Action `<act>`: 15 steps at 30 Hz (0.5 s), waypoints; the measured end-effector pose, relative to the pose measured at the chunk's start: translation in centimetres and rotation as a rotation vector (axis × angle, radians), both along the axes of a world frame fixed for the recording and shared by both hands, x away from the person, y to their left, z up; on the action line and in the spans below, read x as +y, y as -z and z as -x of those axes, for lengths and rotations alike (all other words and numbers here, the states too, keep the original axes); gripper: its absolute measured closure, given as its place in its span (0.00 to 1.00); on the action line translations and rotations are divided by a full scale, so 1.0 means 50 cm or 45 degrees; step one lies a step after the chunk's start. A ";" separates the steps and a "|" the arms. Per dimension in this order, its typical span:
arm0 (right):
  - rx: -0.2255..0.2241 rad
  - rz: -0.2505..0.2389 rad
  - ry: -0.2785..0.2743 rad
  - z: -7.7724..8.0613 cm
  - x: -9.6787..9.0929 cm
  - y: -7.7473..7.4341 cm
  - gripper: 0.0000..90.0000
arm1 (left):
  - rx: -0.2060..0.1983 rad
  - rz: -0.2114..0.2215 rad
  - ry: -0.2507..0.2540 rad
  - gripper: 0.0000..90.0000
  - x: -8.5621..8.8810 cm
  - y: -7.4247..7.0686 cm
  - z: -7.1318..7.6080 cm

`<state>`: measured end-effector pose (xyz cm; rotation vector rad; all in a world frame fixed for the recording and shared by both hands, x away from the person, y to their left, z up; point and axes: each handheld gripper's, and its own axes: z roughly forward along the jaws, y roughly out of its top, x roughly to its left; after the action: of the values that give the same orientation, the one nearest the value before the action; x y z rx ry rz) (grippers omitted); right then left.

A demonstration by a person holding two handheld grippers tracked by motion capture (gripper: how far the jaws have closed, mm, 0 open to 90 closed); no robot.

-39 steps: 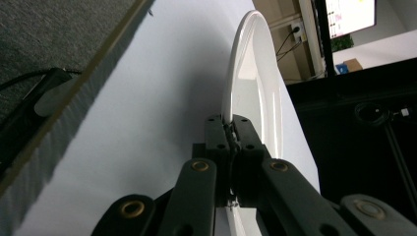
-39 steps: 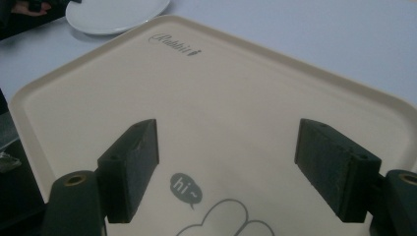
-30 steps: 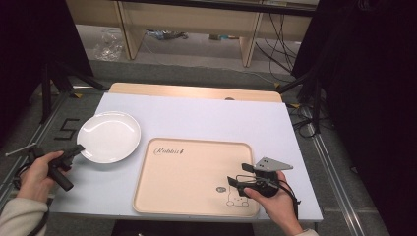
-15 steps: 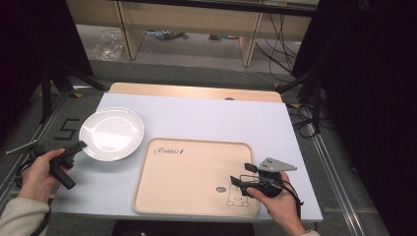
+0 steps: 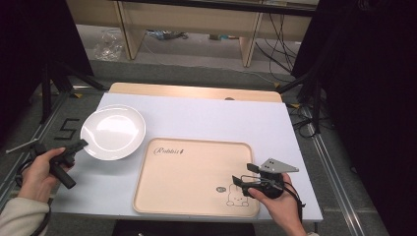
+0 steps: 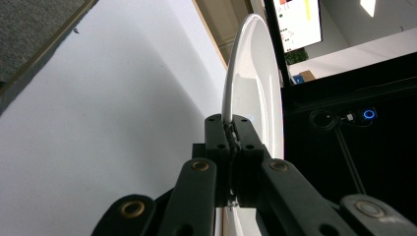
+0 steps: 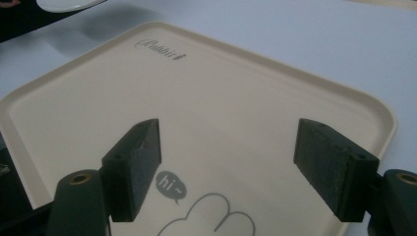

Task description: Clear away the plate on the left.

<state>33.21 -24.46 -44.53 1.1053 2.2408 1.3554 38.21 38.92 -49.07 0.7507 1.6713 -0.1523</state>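
Observation:
A white plate [image 5: 114, 132] hangs tilted above the table's left part, right beside the tray's left corner. My left gripper [image 5: 81, 144] is shut on its near-left rim; in the left gripper view the jaws pinch the plate [image 6: 255, 78] edge-on, with my left gripper [image 6: 231, 132] closed tight. A beige tray [image 5: 192, 172] with a rabbit drawing lies in the middle. My right gripper [image 5: 243, 174] hovers open over the tray's right front corner. In the right gripper view my right gripper [image 7: 228, 164] has wide-apart pads over the bare tray [image 7: 231, 103].
The white table top [image 5: 221, 120] has a wooden strip along its far edge. Metal rails run along the table's left and right sides. Shelving legs and cables stand on the floor beyond.
The plate, held by my left gripper, has shifted a little to the right, toward the tray. The right gripper has stayed put.

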 end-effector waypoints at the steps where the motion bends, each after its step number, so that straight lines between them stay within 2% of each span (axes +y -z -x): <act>1: -0.001 0.010 -0.006 -0.001 -0.002 0.000 0.30 | 0.006 0.003 0.001 0.97 -0.001 0.000 0.000; 4: 0.004 0.008 -0.022 -0.004 -0.003 0.001 0.30 | 0.005 0.017 -0.003 0.97 -0.002 0.000 0.001; 5: 0.024 -0.024 -0.005 -0.002 0.001 0.003 0.30 | 0.004 0.018 -0.005 0.97 -0.003 0.000 0.001; 6: -0.006 -0.005 0.004 -0.003 0.000 0.003 0.30 | 0.002 0.019 -0.005 0.97 -0.003 0.000 0.001; 8: 0.002 0.018 -0.013 -0.004 -0.004 -0.001 0.30 | 0.000 0.020 -0.001 0.97 -0.004 -0.003 0.001; 10: -0.026 0.027 -0.017 -0.005 -0.006 -0.001 0.30 | -0.002 0.019 0.007 0.97 -0.006 -0.005 0.001; 11: -0.014 0.023 -0.016 -0.004 -0.005 -0.002 0.30 | -0.009 0.023 0.005 0.97 -0.007 -0.005 0.001; 12: 0.021 0.014 -0.006 0.000 -0.003 -0.003 0.30 | -0.012 0.024 0.009 0.97 -0.010 -0.006 0.000; 14: 0.036 0.013 0.002 0.002 -0.003 -0.003 0.30 | -0.014 0.025 0.013 0.97 -0.011 -0.007 0.000; 15: 0.017 0.016 -0.015 0.000 -0.004 -0.002 0.30 | -0.013 0.025 0.018 0.97 -0.012 -0.007 -0.001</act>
<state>33.23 -24.67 -44.45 1.1021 2.2656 1.3400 38.28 38.34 -48.72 0.7473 1.6530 -0.1740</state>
